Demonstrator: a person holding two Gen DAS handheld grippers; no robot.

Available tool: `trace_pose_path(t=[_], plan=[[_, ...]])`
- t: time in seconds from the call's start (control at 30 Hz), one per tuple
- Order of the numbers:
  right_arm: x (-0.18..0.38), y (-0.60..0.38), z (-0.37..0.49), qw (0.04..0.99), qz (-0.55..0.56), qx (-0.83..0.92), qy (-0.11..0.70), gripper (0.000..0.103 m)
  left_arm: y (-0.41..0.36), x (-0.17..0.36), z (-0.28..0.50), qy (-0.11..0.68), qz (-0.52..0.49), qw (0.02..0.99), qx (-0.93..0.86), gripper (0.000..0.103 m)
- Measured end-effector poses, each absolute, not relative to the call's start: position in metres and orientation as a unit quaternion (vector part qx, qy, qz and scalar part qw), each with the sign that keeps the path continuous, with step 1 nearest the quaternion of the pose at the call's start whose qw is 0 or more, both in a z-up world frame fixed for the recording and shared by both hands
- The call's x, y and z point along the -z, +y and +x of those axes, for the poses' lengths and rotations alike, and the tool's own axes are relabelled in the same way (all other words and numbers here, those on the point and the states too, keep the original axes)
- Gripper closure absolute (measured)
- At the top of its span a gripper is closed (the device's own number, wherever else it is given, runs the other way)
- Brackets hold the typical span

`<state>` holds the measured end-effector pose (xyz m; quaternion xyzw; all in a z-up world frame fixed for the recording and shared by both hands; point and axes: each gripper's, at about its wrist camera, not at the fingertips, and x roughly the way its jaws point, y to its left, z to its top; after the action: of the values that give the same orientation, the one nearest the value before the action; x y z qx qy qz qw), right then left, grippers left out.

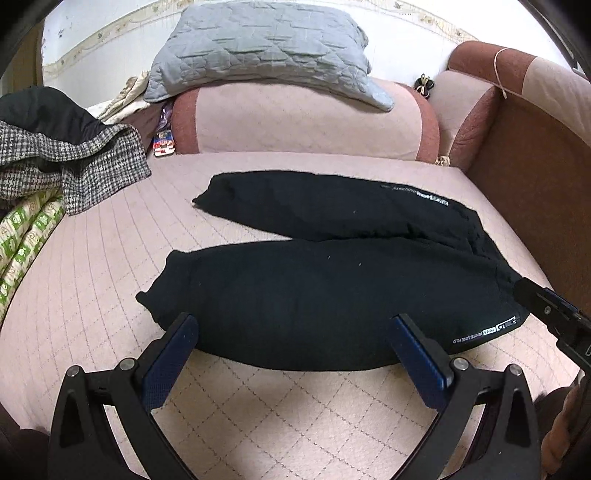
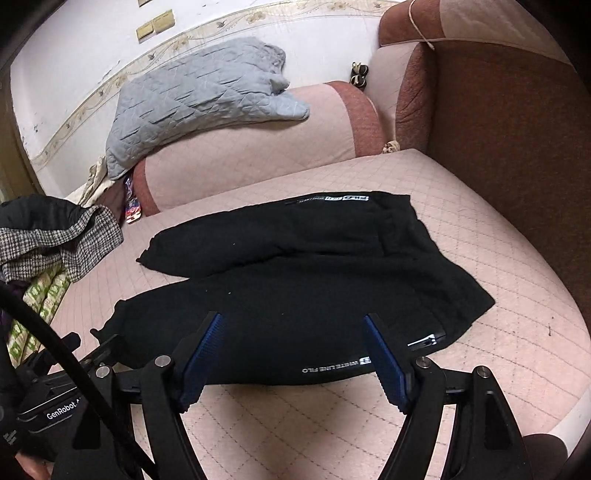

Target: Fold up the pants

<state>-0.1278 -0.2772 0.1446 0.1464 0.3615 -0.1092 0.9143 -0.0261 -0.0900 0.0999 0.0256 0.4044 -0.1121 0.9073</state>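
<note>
Left wrist view, black pants (image 1: 332,291) spread flat, left gripper (image 1: 295,325) and right gripper (image 2: 291,325) fingers released, waistband half hidden.

Left claw (image 1: 295,325) agape, angled down; right claw (image 2: 291,325) likewise agape.

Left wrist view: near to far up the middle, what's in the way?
Left hand-held gripper with open jaws → near leg of the black pants → far leg → pink bolster cushion → grey quilted pillow → wall.
</note>
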Motion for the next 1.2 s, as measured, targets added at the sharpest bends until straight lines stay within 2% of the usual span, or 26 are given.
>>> trace_pose_path(t=[0.7,0.9,1.1,1.17,1.2], plan=[[-0.119,-0.289,-0.089,0.900,0.137,0.105,0.400,0.022,-0.072,-0.072,0.014,0.467,0.032,0.877,0.105,0.000],[-0.138,-0.314,-0.050,0.907,0.080,0.084,0.404,0.022,-0.038,-0.084,0.072,0.479,-0.018,0.867,0.134,0.000],[-0.149,-0.357,0.011,0.910,0.049,0.073,0.406,0.022,-0.010,-0.082,0.170,0.507,-0.070,0.848,0.139,0.000],[-0.144,-0.375,0.037,0.905,0.058,0.058,0.417,0.022,-0.008,-0.080,0.194,0.505,-0.075,0.848,0.145,0.010],[-0.140,-0.385,0.052,0.901,0.069,0.051,0.426,0.022,-0.008,-0.078,0.206,0.508,-0.076,0.845,0.148,0.022]])
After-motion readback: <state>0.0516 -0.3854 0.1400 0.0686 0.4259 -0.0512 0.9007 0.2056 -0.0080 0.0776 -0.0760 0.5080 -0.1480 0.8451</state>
